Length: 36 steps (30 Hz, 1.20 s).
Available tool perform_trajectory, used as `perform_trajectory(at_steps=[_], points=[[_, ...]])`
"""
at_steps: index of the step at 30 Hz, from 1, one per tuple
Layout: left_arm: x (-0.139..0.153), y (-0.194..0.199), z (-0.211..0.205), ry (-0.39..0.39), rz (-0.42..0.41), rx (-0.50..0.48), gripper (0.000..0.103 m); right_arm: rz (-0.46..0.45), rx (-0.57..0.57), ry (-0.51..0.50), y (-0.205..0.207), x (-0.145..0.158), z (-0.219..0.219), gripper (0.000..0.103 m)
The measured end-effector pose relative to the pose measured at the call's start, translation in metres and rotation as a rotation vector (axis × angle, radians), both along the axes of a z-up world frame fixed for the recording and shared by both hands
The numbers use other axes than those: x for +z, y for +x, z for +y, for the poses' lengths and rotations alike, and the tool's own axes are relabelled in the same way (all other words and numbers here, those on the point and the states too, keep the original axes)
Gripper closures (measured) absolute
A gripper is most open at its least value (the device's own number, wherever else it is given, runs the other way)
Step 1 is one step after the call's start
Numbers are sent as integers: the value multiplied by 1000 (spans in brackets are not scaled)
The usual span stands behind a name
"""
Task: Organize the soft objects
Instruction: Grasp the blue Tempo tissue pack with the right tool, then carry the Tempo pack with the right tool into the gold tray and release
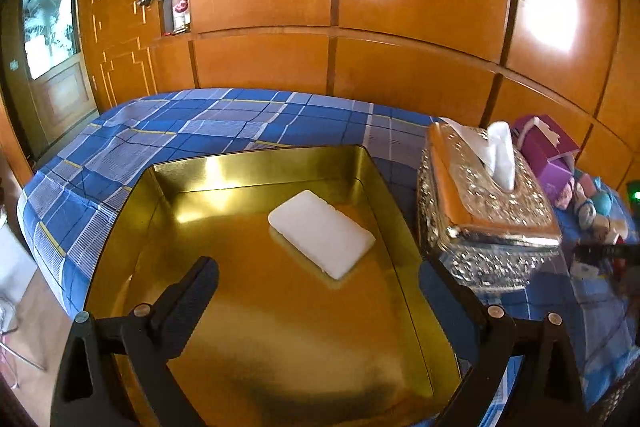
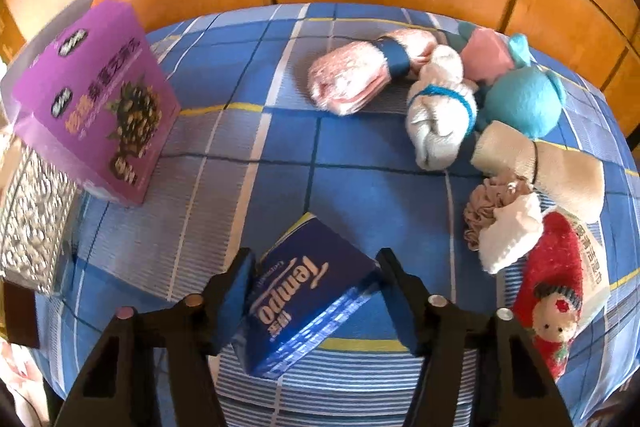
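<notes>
A gold tin tray (image 1: 256,163) sits on the blue checked bedspread (image 1: 168,131), and a white soft pad (image 1: 320,233) lies flat inside it. Above the tray's near half my left gripper (image 1: 318,263) is wide open and holds nothing. In the right wrist view a blue Tempo tissue pack (image 2: 308,291) lies tilted on the bedspread (image 2: 360,155) between my right gripper's (image 2: 316,263) fingers. Both pads touch its sides, so the gripper is shut on it.
An ornate silver tissue box (image 1: 480,211) stands right of the tray, with a purple box (image 2: 96,99) behind it. Far right lie a pink towel roll (image 2: 360,75), white sock bundle (image 2: 440,111), teal plush (image 2: 520,103), cream roll (image 2: 540,163) and red plush sock (image 2: 552,287). Wooden panelling (image 1: 400,7) backs the bed.
</notes>
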State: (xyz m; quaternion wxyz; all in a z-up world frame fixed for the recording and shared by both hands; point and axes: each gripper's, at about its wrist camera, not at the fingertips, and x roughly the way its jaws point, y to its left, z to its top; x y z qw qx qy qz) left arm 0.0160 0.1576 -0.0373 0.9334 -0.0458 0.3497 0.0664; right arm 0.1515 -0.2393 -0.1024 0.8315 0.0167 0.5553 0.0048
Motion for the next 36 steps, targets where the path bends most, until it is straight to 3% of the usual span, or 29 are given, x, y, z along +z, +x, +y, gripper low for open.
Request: perform_trajectory(at_steps=[10,16,23,31,36], points=[[3,-13,-9,29,-10,-29,2,-40,-113,-9,-1,11,-25,59],[5,-15,-8,30,-13,-33,2,-58,-173,4,0,20,-35,62],[5,-17,-6,31,-10,-35,2,-128,-192,8,38,65,-31,62],[4,-18,-3,31,-11,-31,2,-307,-80,6,97,158,40,62],[2,-20,3,33,-8,-17,2,-413,186,105,95,197,125,62]])
